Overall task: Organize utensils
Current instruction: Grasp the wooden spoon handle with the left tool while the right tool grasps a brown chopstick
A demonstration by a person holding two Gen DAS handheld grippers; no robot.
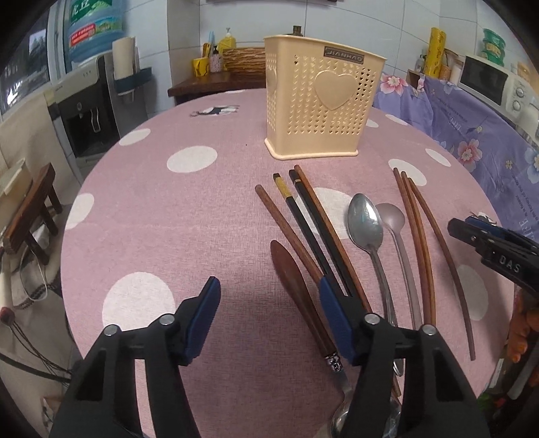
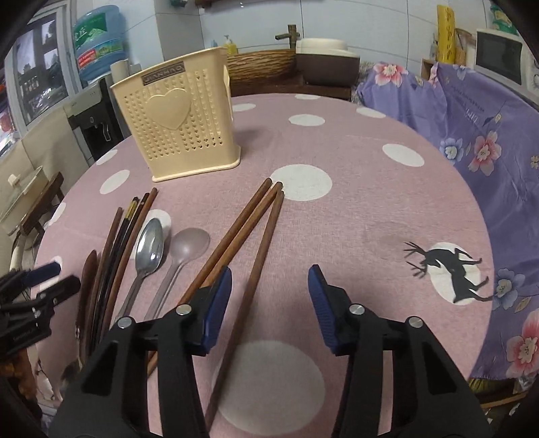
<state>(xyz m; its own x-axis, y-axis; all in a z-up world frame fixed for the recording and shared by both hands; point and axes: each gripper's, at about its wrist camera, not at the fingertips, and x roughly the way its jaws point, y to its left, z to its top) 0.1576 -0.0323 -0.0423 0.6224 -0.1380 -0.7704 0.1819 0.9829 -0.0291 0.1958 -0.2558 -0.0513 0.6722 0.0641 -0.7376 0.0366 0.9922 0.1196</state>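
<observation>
Fingers of the left gripper (image 1: 266, 320) are standing spread over bare cloth beside the wooden spoon (image 1: 296, 286), pinching nothing. Right gripper (image 2: 271, 303) fingers are gaping too, one brown chopstick (image 2: 249, 286) lying loose between them. Utensils are lying in a row before the cream holder (image 1: 320, 97) mid-tabletop, its plate lettering reading backwards, illegible. "DAS" is showing on the right gripper's side.

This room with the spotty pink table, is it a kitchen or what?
Most likely a home kitchen or dining corner. A microwave sits on the side, a water dispenser with a big blue bottle stands by the wall, and spoons and chopsticks lie before a utensil holder on the table.
</observation>
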